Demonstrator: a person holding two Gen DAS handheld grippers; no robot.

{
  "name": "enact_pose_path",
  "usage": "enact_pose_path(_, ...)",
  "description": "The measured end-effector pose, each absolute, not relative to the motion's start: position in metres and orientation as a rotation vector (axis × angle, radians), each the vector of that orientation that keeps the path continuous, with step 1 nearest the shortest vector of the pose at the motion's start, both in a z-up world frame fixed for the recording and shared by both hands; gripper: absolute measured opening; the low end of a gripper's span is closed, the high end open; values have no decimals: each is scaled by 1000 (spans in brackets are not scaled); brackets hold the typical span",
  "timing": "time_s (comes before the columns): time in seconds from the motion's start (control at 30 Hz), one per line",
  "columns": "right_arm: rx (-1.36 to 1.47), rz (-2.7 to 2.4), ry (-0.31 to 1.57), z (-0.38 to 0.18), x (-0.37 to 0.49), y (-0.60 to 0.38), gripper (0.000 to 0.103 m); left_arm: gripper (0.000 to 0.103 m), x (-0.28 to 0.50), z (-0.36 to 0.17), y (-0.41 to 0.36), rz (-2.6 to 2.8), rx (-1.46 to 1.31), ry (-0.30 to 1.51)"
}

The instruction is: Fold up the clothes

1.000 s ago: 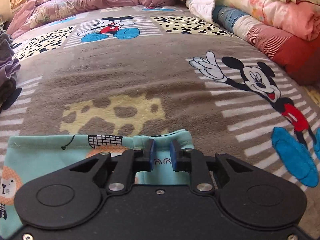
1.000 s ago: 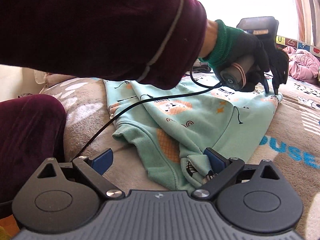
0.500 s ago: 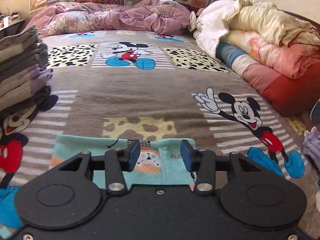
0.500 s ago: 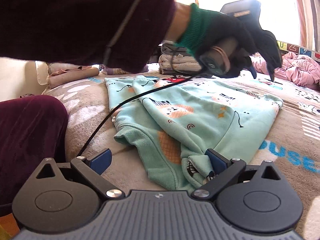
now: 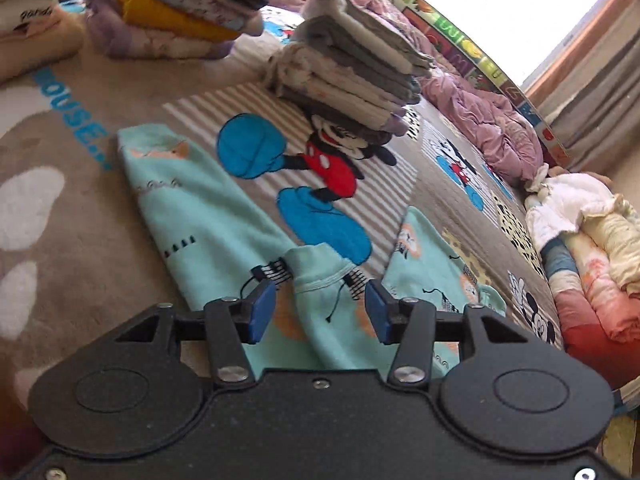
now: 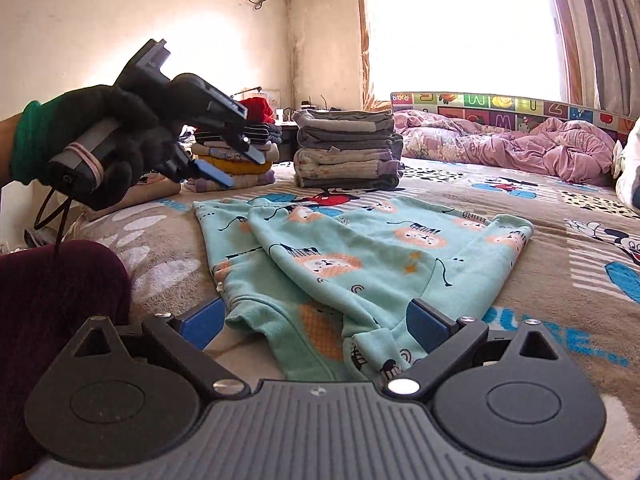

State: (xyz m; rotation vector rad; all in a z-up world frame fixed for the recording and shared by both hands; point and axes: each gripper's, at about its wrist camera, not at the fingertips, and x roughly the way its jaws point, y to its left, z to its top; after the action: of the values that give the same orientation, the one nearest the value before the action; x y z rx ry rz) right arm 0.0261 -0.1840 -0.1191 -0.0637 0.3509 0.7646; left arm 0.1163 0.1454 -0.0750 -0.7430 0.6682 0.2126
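A: We see the mint-green garment (image 6: 372,256) lying on the bed (image 6: 560,312), partly folded, one layer laid slantwise over another; its near hem bunches up just ahead of the right gripper (image 6: 316,326).

B: Agreed. What kind of garment it is we cannot tell; the folds hide its shape, and its nearest edge is cut off behind the gripper's body.

A: The right gripper's fingers (image 6: 428,322) stand wide apart. The bunched hem lies between them, close against the right-hand pad, but we cannot make out any pinch.

B: The left gripper (image 6: 224,162) is up in the air at the left, well clear of the cloth, in a black-gloved hand (image 6: 116,148). Its fingers are parting with nothing between them. In its own view a fold of the garment shows behind the gap, lying on the bed below.

A: Beyond the garment stands a grey folded stack (image 6: 346,148), with a more colourful stack (image 6: 236,156) to its left, half hidden by the left gripper.

B: Farther back lies a rumpled purple quilt (image 6: 512,148). A dark red trouser leg (image 6: 56,308) fills the near left corner, cut off by the frame.
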Motion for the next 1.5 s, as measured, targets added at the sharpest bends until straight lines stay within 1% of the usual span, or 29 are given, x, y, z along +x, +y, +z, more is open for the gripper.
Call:
enact_pose_path(0.23,-74,766,395,-128,23,-180,96,46,126,-110,161,167,-902,640)
enact_pose_path(0.33,-74,753,399,-130,23,-183,96,34,131,-116,157,143,-901,642)
enact_pose_path(0.37,-73,748,397,-129,23,-183,96,27,133,-116,155,137,-887,642)
enact_pose_path(0.4,-72,743,395,-129,23,-184,96,16,134,-115,153,128,-878,640)
enact_pose_path(0.47,-69,736,391,-128,23,-186,96,6,135,-109,149,107,-863,630)
enact_pose_path(0.5,-67,732,389,-128,23,-187,96,3,135,-102,145,93,-849,617)
enact_pose_path(0.77,-102,748,357,-124,20,-187,95,1,157,-35,96,-65,-790,507)
enact_pose_path(0.83,-102,761,374,-125,21,-187,93,1,169,-25,82,-101,-790,500)
enact_pose_path(0.87,-105,769,382,-126,22,-187,89,1,175,-21,75,-115,-787,500)
enact_pose_path(1.0,-102,771,397,-127,23,-188,89,1,201,-7,42,-157,-763,502)
enact_pose_path(1.2,-105,782,415,-129,24,-190,89,1,237,-8,-3,-159,-724,532)
enact_pose_path(1.5,-79,801,441,-132,28,-194,91,1,281,-46,-63,-117,-557,612)
